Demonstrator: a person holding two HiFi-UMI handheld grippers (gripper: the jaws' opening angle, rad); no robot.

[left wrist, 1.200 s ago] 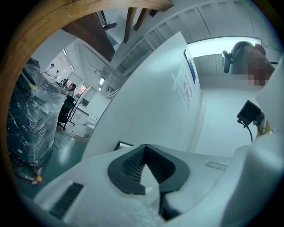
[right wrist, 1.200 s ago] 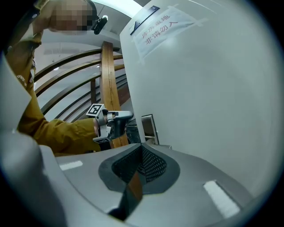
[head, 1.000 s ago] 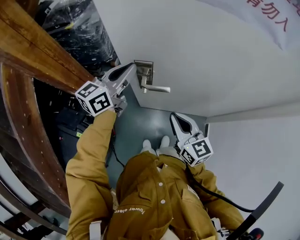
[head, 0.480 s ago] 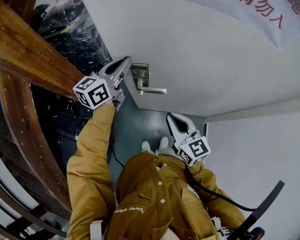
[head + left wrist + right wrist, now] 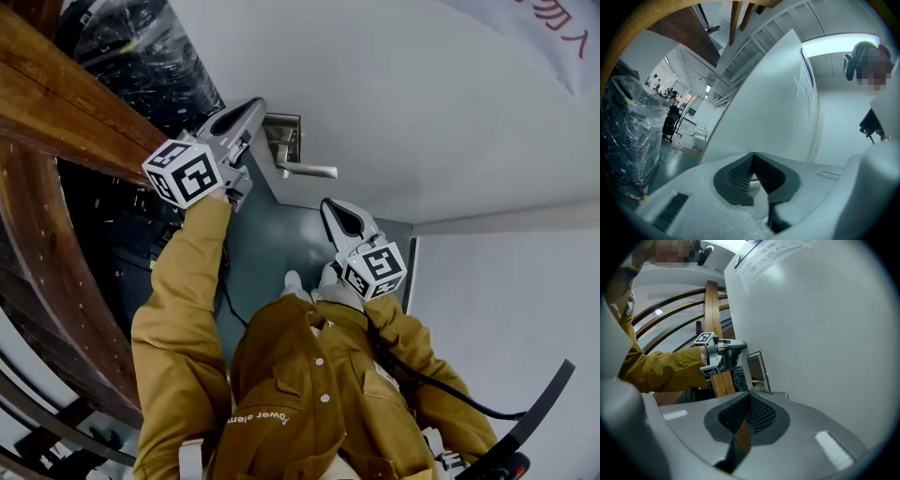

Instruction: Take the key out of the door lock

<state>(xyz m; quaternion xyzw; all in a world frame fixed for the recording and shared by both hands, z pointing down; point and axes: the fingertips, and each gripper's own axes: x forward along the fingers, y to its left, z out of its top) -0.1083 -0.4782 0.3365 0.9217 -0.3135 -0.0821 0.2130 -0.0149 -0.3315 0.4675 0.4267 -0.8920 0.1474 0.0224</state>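
Note:
The white door (image 5: 394, 84) carries a metal lock plate (image 5: 285, 131) with a lever handle (image 5: 309, 171). No key shows in any view. My left gripper (image 5: 256, 105) is shut, its tips at the door's edge just left of the plate; its own view shows only the shut left gripper (image 5: 752, 155) against the door edge (image 5: 759, 108). My right gripper (image 5: 330, 204) is shut and empty, just below the handle. In the right gripper view the right gripper (image 5: 749, 393) points at the lock plate (image 5: 758, 366), with the left gripper (image 5: 736, 348) beside it.
Dark wooden beams (image 5: 56, 103) run along the left, next to plastic-wrapped goods (image 5: 141, 47). A grey floor (image 5: 272, 244) lies below the handle. A paper notice (image 5: 553, 28) hangs on the door. A second white wall (image 5: 506, 309) stands at the right.
My right gripper has risen toward the lever handle. My left gripper has shifted slightly up along the door edge, a little off the plate. Both stay shut.

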